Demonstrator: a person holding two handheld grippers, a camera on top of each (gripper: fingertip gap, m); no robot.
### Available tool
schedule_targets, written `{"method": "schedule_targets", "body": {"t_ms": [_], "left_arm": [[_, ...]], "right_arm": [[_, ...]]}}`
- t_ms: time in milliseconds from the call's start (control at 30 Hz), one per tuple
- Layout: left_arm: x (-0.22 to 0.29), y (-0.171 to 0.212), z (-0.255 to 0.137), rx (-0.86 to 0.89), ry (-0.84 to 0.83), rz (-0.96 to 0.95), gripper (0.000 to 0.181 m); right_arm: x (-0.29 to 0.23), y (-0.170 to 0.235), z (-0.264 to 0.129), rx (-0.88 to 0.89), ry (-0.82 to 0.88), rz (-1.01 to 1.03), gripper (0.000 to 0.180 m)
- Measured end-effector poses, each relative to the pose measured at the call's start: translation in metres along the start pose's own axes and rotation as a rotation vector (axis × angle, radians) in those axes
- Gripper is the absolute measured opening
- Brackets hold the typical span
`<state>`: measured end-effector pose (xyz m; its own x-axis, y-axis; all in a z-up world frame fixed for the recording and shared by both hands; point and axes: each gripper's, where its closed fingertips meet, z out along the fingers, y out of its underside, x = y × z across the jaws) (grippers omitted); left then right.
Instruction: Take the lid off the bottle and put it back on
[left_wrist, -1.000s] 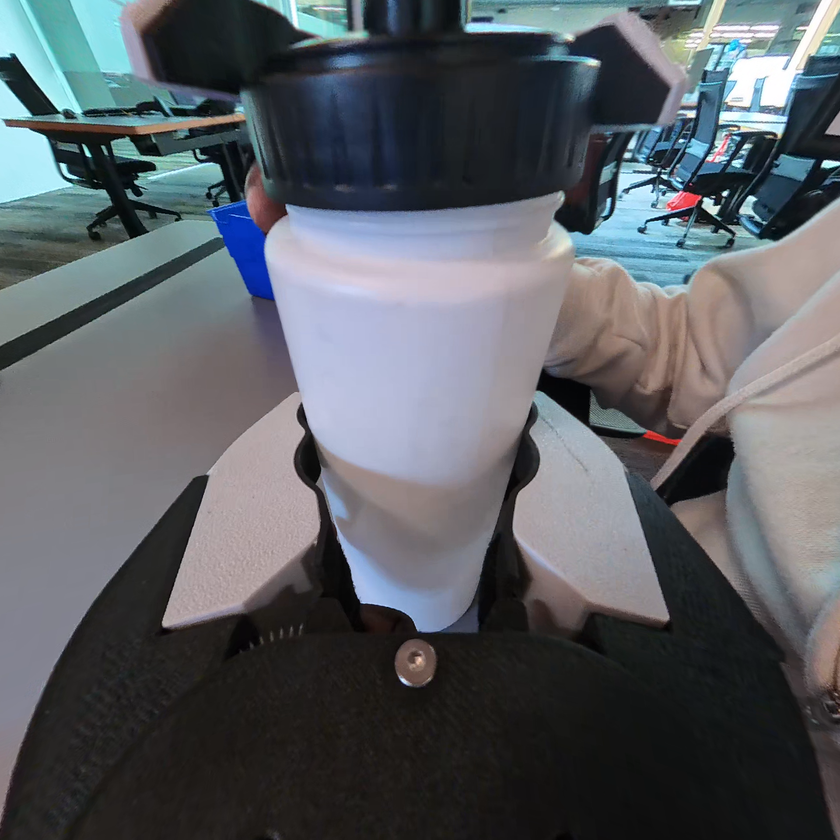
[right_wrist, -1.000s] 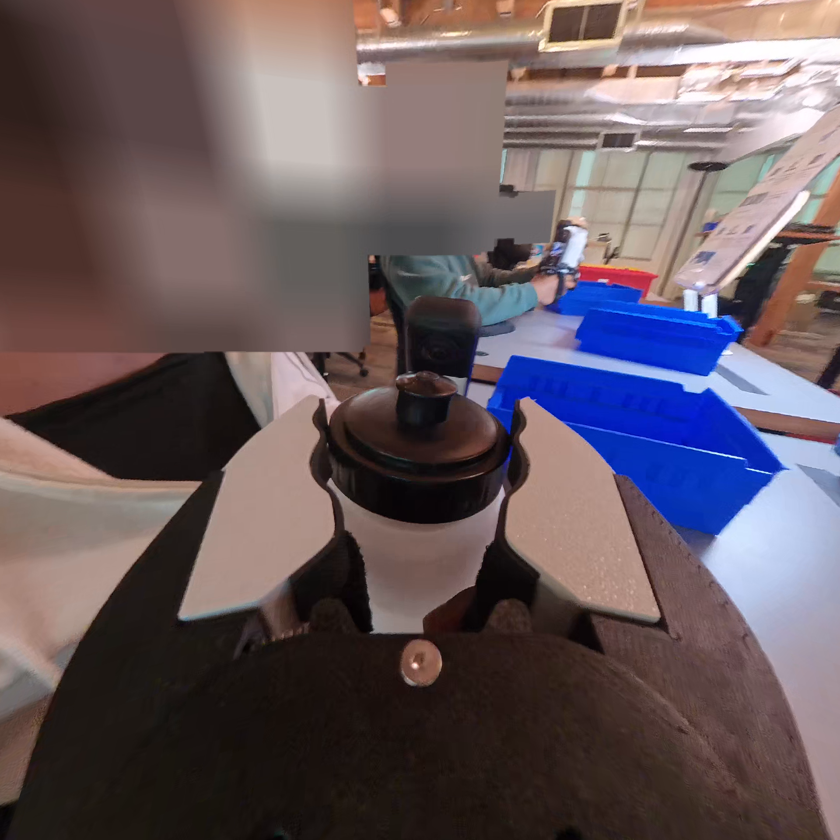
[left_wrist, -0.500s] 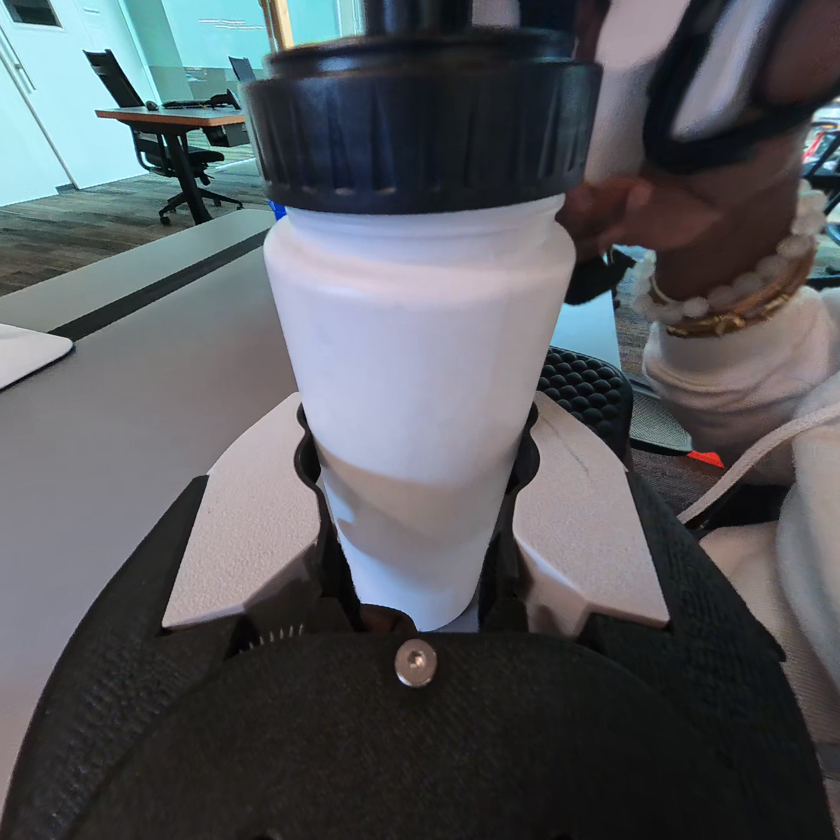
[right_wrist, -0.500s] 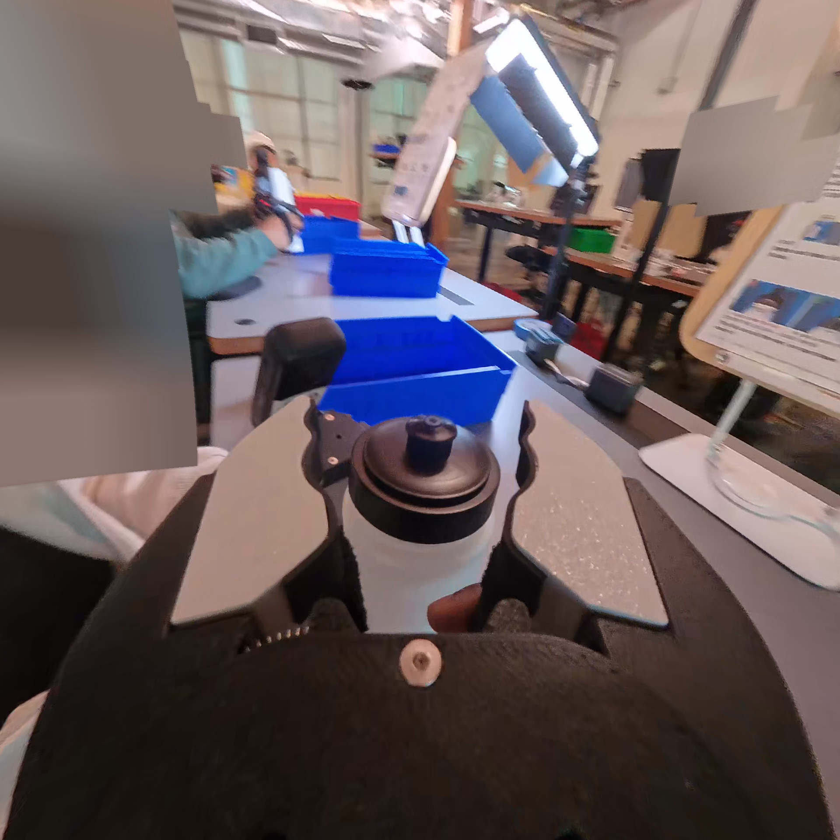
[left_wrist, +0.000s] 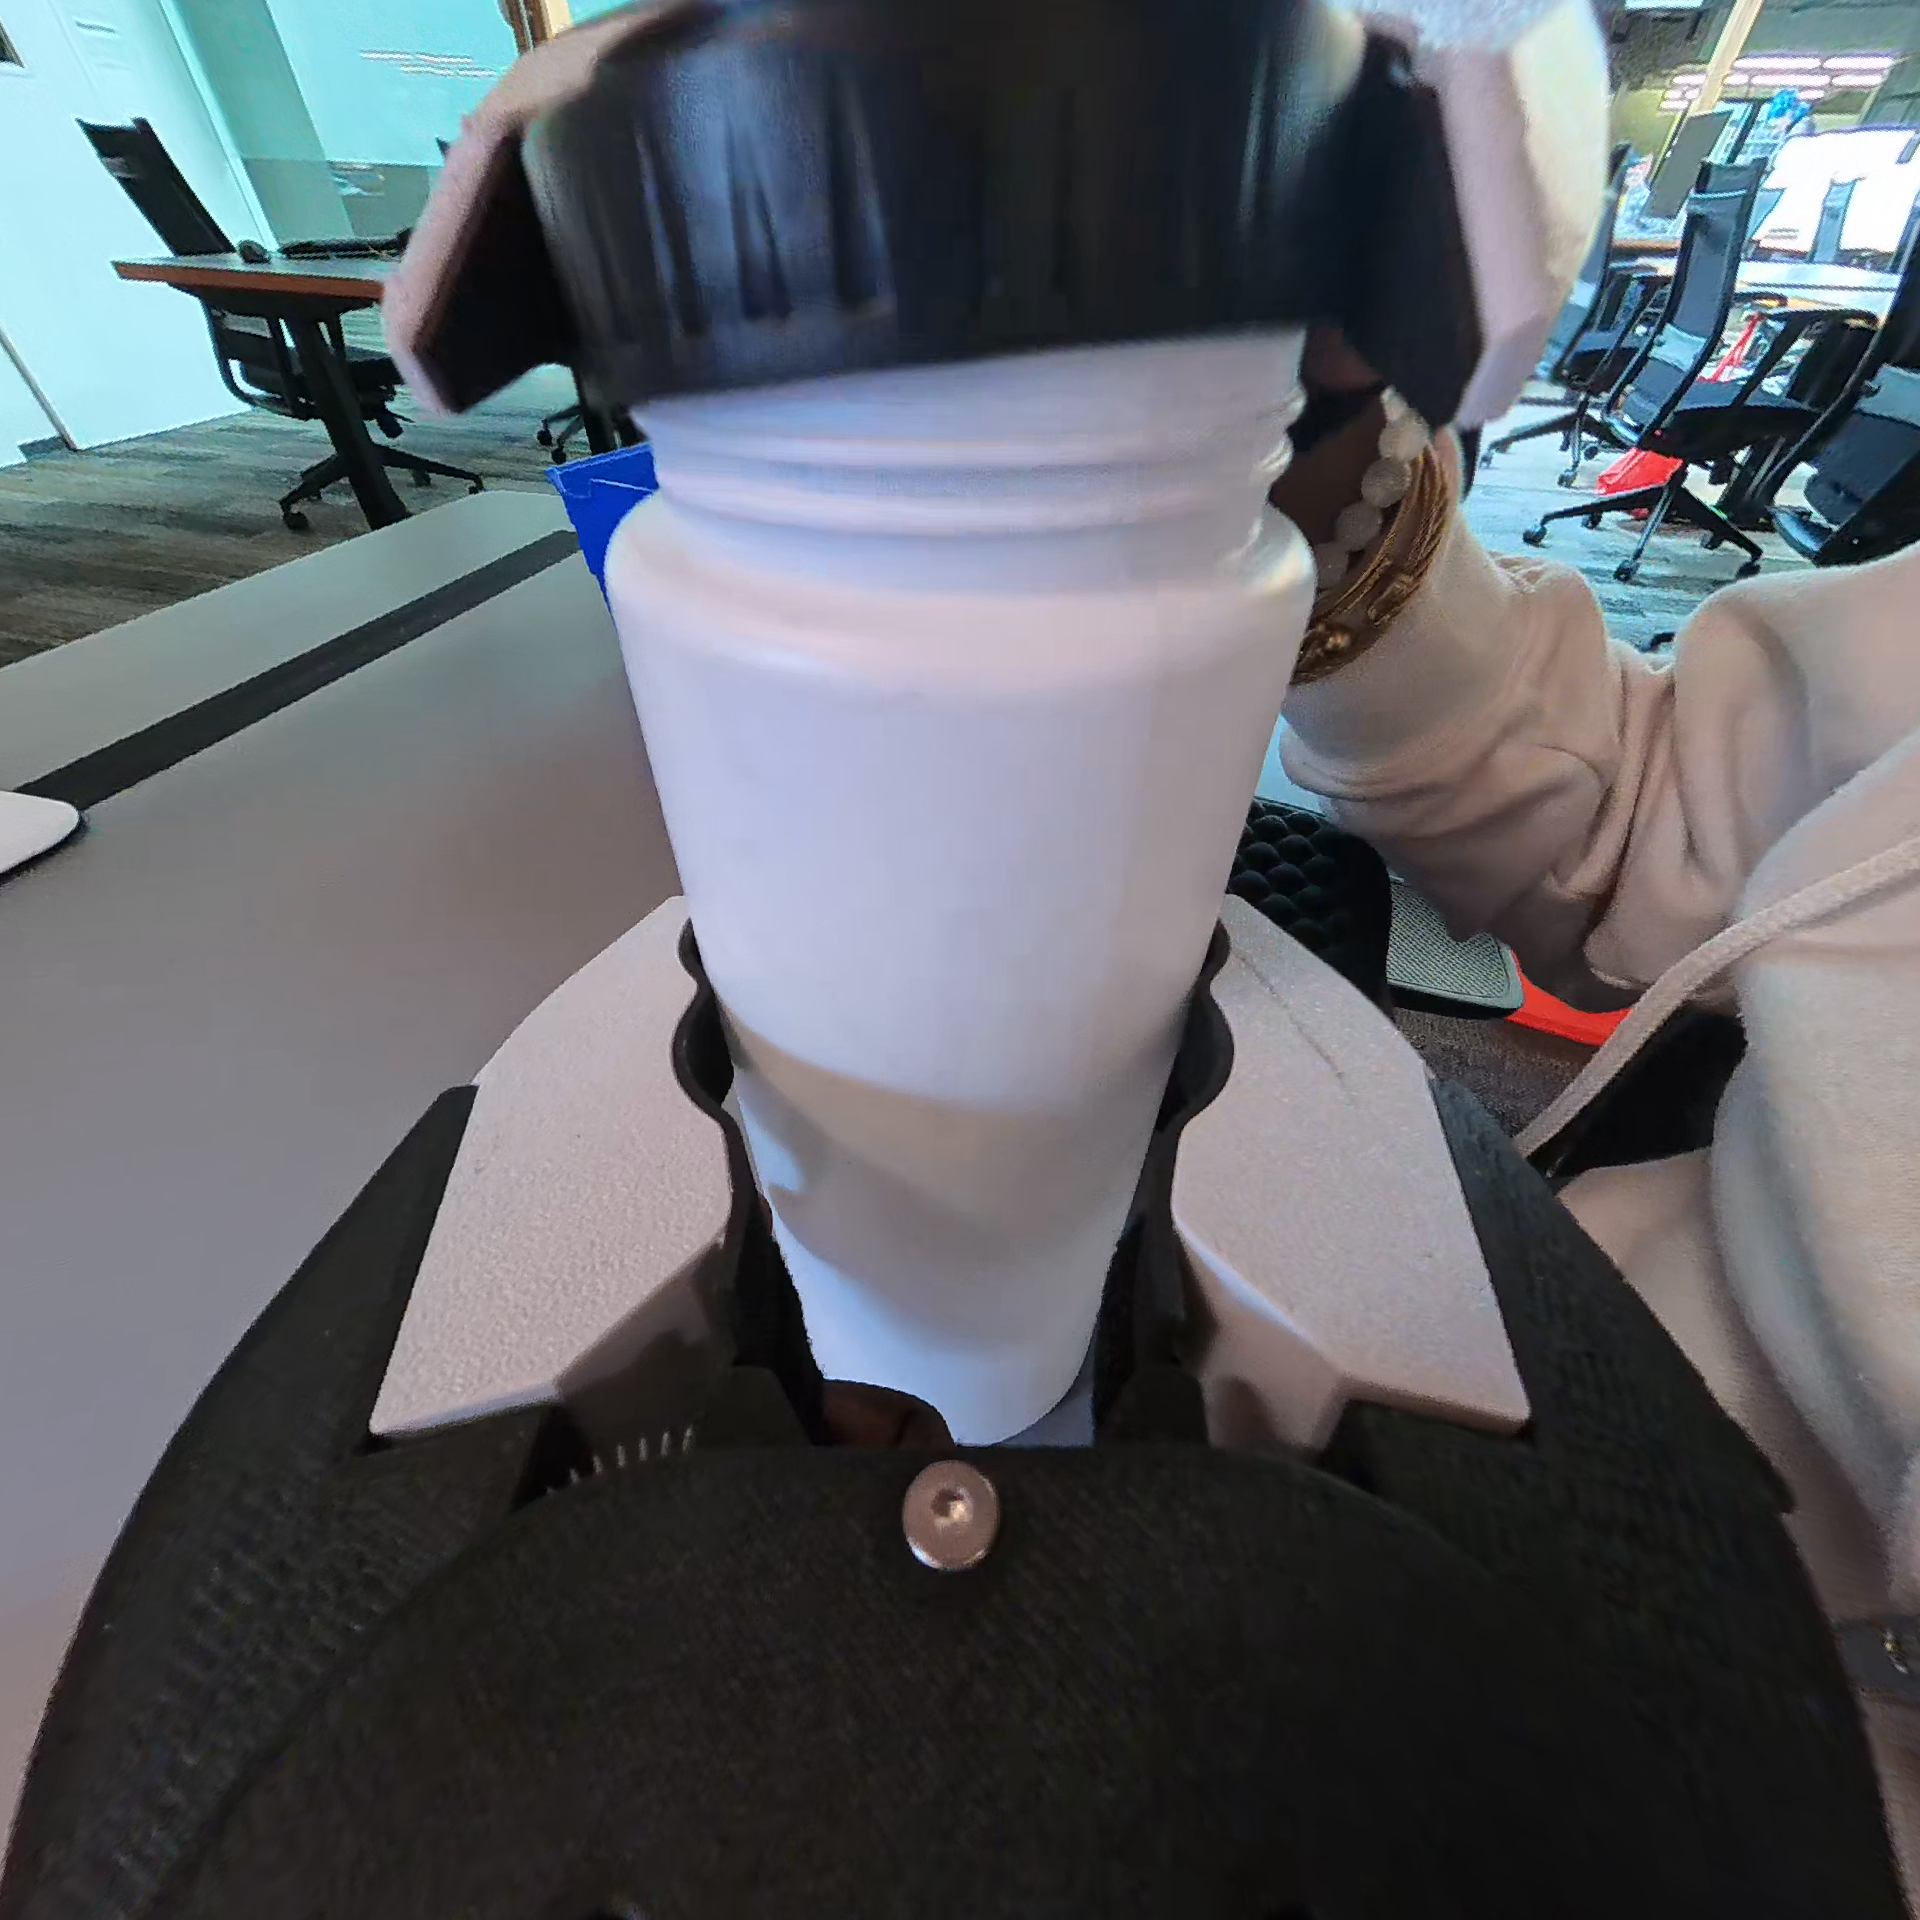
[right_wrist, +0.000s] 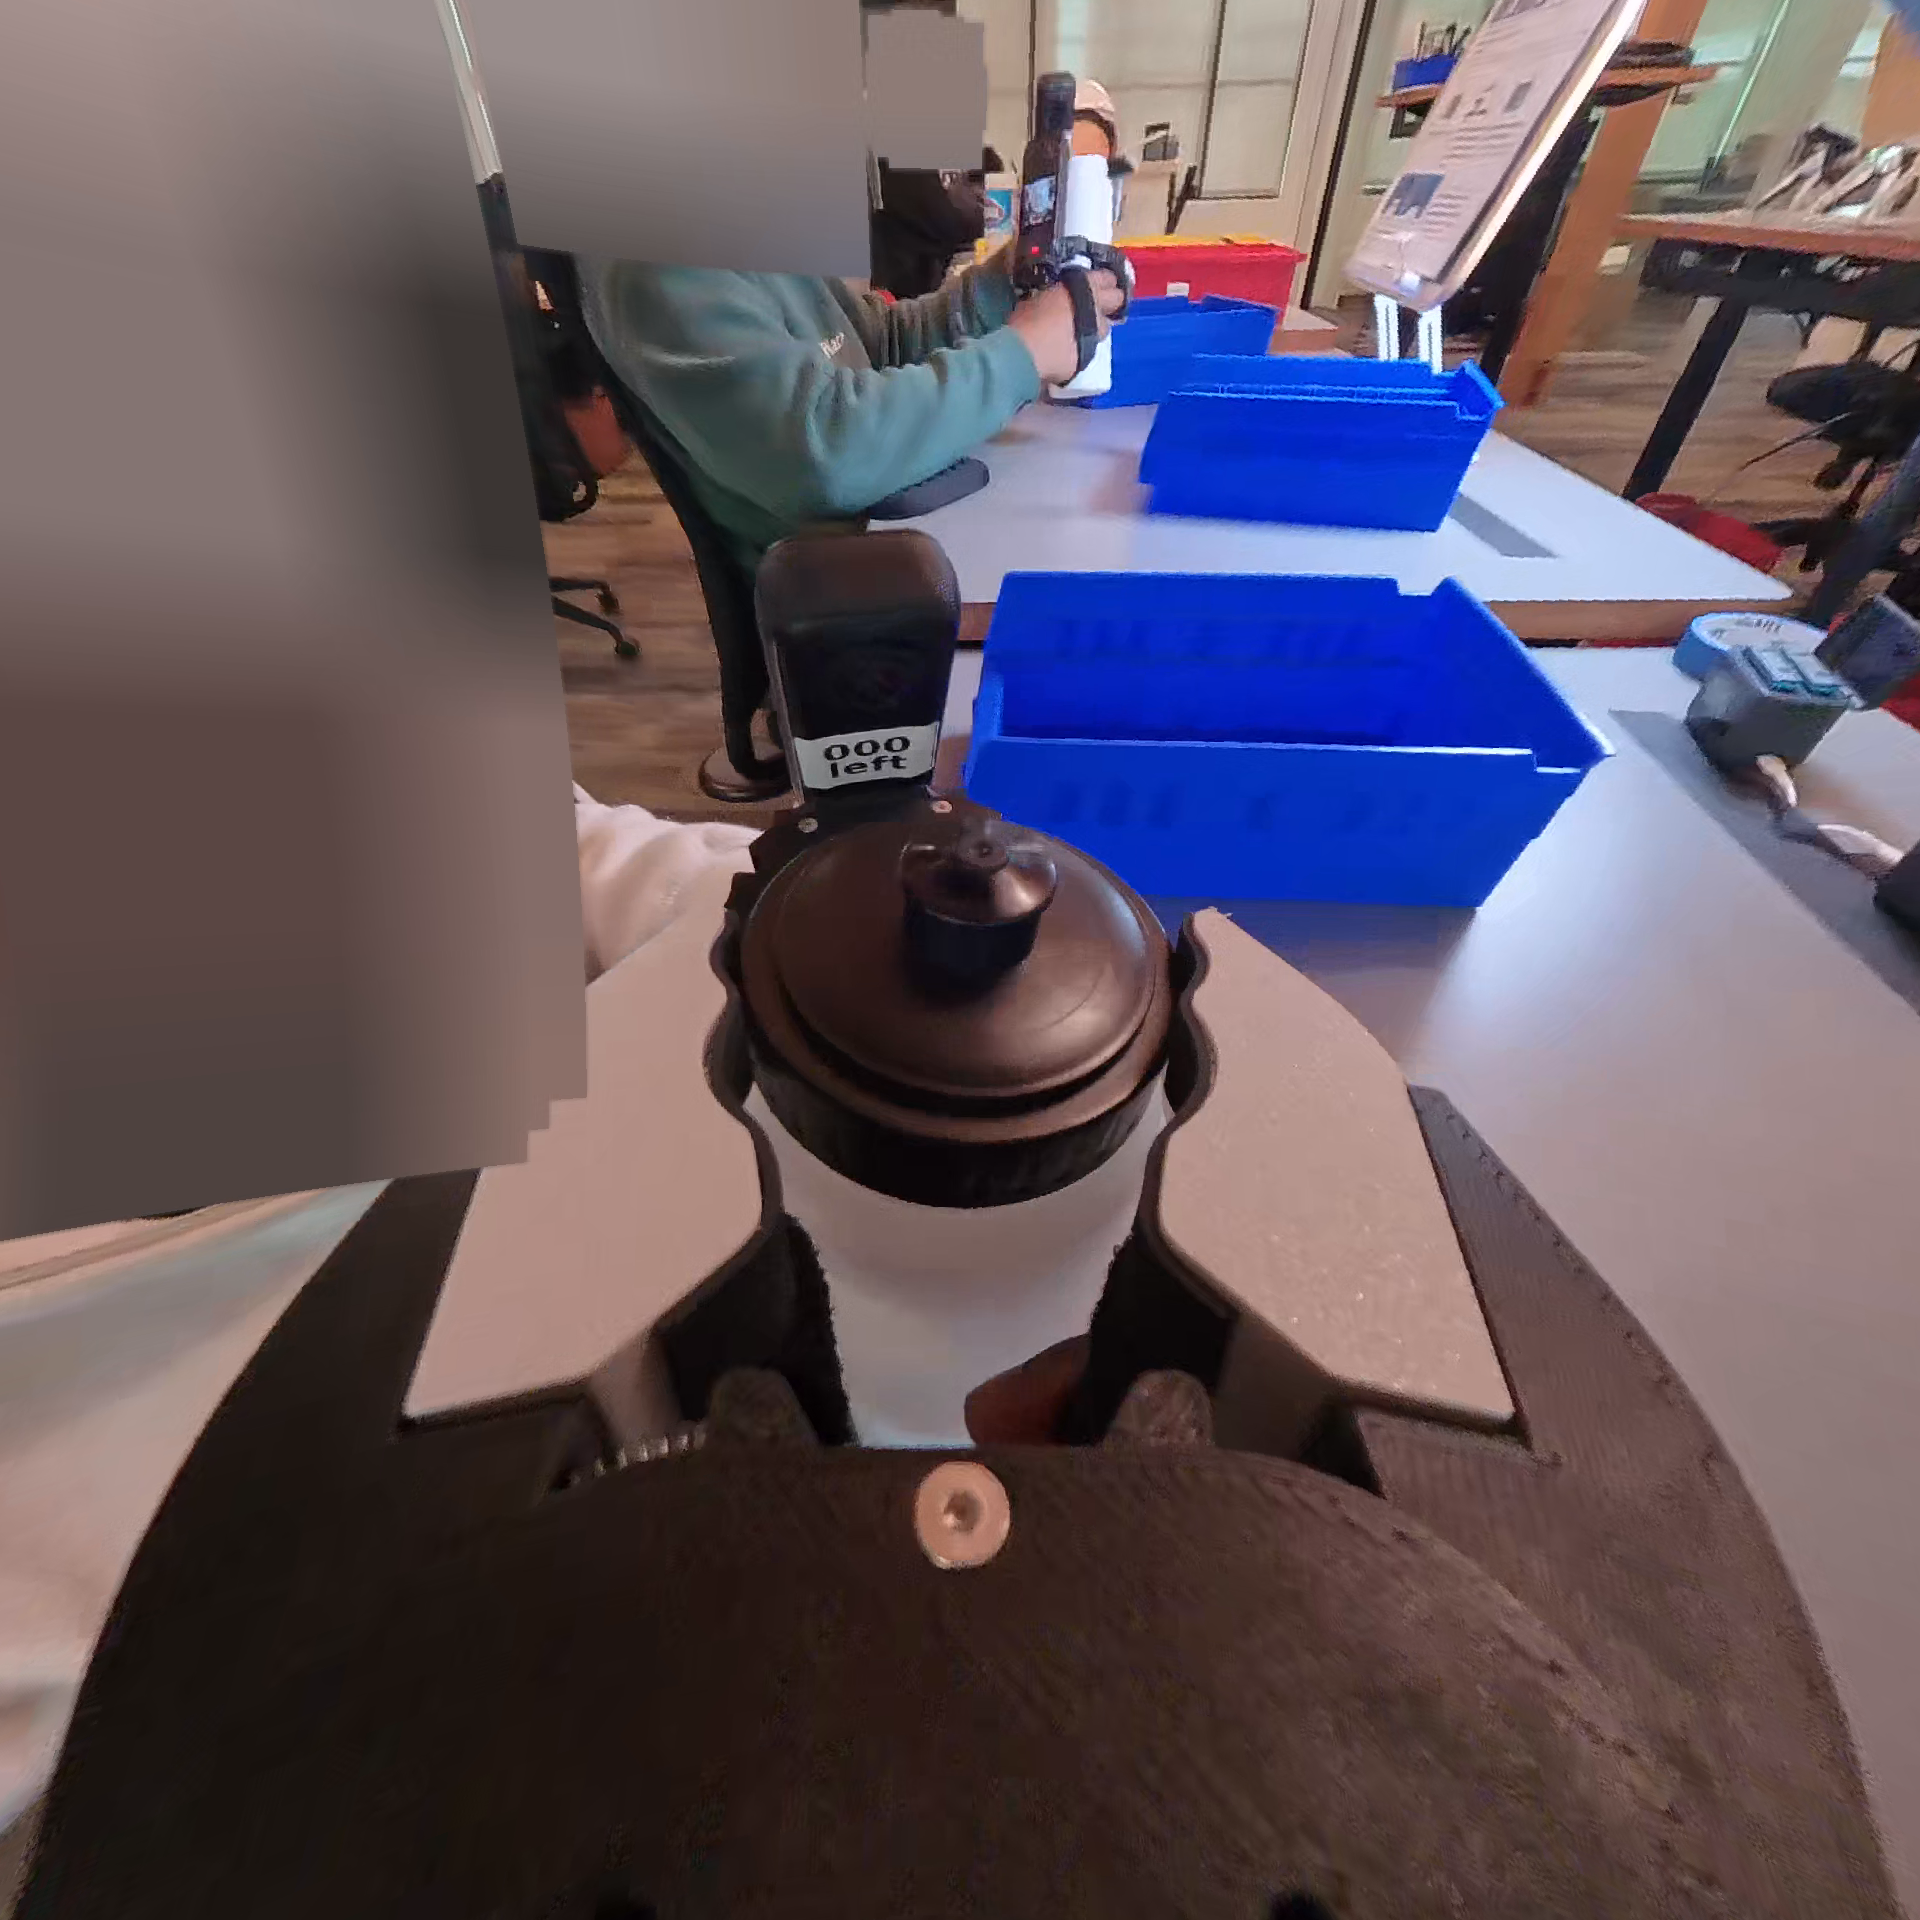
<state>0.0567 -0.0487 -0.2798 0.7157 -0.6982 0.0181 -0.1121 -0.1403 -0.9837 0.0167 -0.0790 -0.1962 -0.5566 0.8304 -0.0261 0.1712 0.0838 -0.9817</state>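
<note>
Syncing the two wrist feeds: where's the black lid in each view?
Left wrist view: black lid at top centre, raised and tilted above the threaded neck of the white bottle, with the right gripper shut on it.
Right wrist view: black lid at centre, seen from above between the jaws.
Shared landmark: the blue bin on the grey table.

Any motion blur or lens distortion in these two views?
Left wrist view: lid and right hand-held gripper gripping it are smeared by motion; bottle is sharp, but bulges towards its top, a fisheye effect. Right wrist view: lid crisp, table edges bowed.
</note>
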Motion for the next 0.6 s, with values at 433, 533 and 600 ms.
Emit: {"method": "schedule_targets", "body": {"t_ms": [433,533,600], "left_arm": [[0.000,0.000,0.000,0.013,-0.005,0.007,0.087],[0.000,-0.001,0.000,0.013,-0.002,0.011,0.087],[0.001,-0.001,0.000,0.013,-0.002,0.014,0.087]], "right_arm": [[-0.001,-0.014,-0.024,-0.003,0.071,-0.019,0.056],[0.000,-0.012,-0.023,-0.011,0.058,0.013,0.055],[0.000,-0.011,-0.021,-0.015,0.063,-0.010,0.055]]}}
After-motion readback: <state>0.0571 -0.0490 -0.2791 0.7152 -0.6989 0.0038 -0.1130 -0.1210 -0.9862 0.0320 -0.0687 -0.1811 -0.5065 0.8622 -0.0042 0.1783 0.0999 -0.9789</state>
